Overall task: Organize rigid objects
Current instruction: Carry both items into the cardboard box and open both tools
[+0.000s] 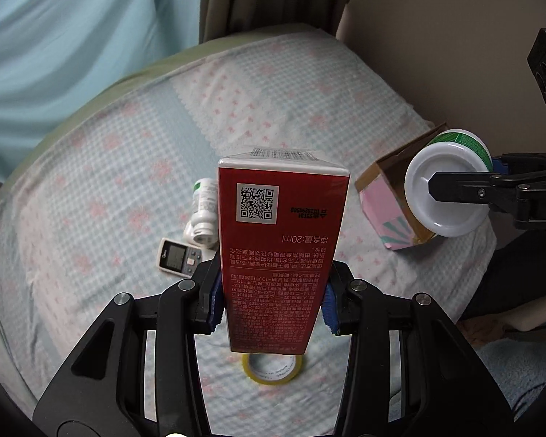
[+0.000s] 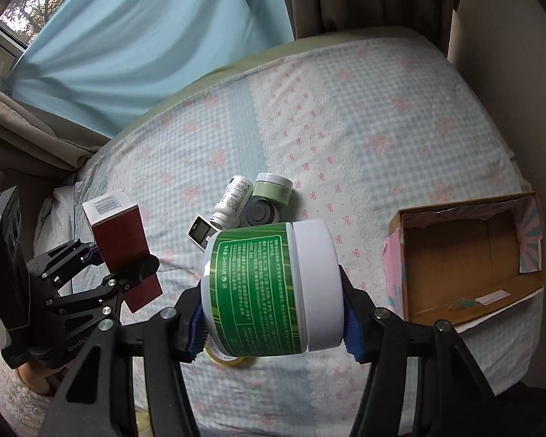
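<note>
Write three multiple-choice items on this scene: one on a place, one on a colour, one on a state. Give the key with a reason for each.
1. Where does the cardboard box sit?
A. on the bed's right side
B. on the floor
C. between the gripper fingers

2. What colour is the label on the jar in the right gripper?
A. blue
B. green
C. orange

3. What is the state of the left gripper?
A. open and empty
B. shut on the roll of tape
C. shut on the red carton

Key: 1 A, the box rests open on the sheet at right. 2 B, green wrap beside a white lid. 3 C, its pads press both carton sides.
</note>
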{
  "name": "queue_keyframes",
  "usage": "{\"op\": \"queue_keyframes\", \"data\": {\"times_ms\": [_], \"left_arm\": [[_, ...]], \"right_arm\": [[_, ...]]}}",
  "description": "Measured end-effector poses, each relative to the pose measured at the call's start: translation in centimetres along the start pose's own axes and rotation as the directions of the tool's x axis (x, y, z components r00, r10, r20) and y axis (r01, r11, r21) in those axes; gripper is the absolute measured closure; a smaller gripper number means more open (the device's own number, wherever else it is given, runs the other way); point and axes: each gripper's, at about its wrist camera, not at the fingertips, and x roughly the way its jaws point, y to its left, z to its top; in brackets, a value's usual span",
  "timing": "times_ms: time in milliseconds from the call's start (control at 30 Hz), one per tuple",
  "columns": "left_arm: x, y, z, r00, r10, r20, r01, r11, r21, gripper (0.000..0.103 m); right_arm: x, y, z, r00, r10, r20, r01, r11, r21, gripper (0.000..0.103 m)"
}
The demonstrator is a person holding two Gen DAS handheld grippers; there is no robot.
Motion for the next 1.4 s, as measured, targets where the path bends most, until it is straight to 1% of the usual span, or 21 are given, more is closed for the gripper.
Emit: {"op": "queue_keyframes", "data": {"times_ms": [100, 200, 333, 500, 633, 733, 867, 967, 1067, 1133, 1200, 1267, 1333, 1400], "left_arm": [[-1.2, -3.4, 1.0, 0.999, -0.023, 0.031, 0.022, 0.999, 0.044, 0.065], [-1.9, -7.1, 1.9, 0.998, -0.048, 0.047, 0.045, 0.997, 0.059, 0.065], [-1.7, -12.2, 3.2, 0.996, -0.067, 0.063, 0.065, 0.997, 0.044, 0.065], [0.8, -18.1, 5.1, 0.992, -0.114, 0.05, 0.115, 0.993, -0.025, 0.065], [4.7, -22.5, 7.1, 0.99, -0.139, 0.019, 0.14, 0.989, -0.052, 0.065], [8.0, -25.5, 8.5, 0.989, -0.147, -0.008, 0.146, 0.987, -0.061, 0.065], [12.5, -28.9, 10.0, 0.989, -0.136, -0.055, 0.131, 0.988, -0.085, 0.065], [15.8, -30.8, 10.0, 0.987, -0.123, -0.104, 0.111, 0.988, -0.111, 0.065], [19.6, -31.9, 10.1, 0.98, -0.109, -0.165, 0.087, 0.987, -0.132, 0.065], [21.9, -32.4, 10.0, 0.974, -0.095, -0.206, 0.067, 0.988, -0.142, 0.065], [24.0, -32.1, 9.8, 0.966, -0.092, -0.243, 0.054, 0.986, -0.159, 0.065], [25.6, -31.9, 9.6, 0.958, -0.077, -0.278, 0.032, 0.986, -0.163, 0.065], [27.4, -31.4, 9.5, 0.949, -0.055, -0.309, 0.005, 0.987, -0.16, 0.065], [29.1, -31.0, 9.3, 0.94, -0.045, -0.339, -0.012, 0.986, -0.165, 0.065]], "right_arm": [[-3.6, -2.8, 0.0, 1.0, 0.003, 0.025, -0.004, 0.999, 0.036, 0.048], [-5.9, -6.2, -0.1, 0.999, 0.018, 0.037, -0.021, 0.996, 0.084, 0.048], [-8.3, -10.5, 0.3, 0.998, -0.029, 0.053, 0.026, 0.998, 0.055, 0.048], [-10.1, -16.8, 1.3, 0.997, -0.07, 0.045, 0.069, 0.997, 0.023, 0.048], [-10.6, -22.1, 1.8, 0.994, -0.109, 0.017, 0.109, 0.994, 0.005, 0.048], [-10.0, -26.1, 1.9, 0.992, -0.123, -0.013, 0.123, 0.992, 0.009, 0.048], [-7.5, -31.3, 2.4, 0.989, -0.126, -0.074, 0.128, 0.991, 0.026, 0.048], [-5.0, -34.4, 2.5, 0.986, -0.117, -0.118, 0.121, 0.992, 0.026, 0.048], [-2.2, -36.8, 2.5, 0.981, -0.108, -0.162, 0.113, 0.993, 0.024, 0.048], [-0.4, -37.6, 2.4, 0.976, -0.115, -0.186, 0.118, 0.993, 0.005, 0.048], [1.1, -38.1, 2.3, 0.972, -0.119, -0.202, 0.118, 0.993, -0.016, 0.048], [2.4, -38.5, 2.3, 0.971, -0.105, -0.213, 0.102, 0.994, -0.026, 0.048], [3.6, -38.5, 2.2, 0.971, -0.094, -0.222, 0.088, 0.996, -0.034, 0.048], [4.8, -38.1, 2.2, 0.967, -0.111, -0.227, 0.097, 0.993, -0.073, 0.048]]}}
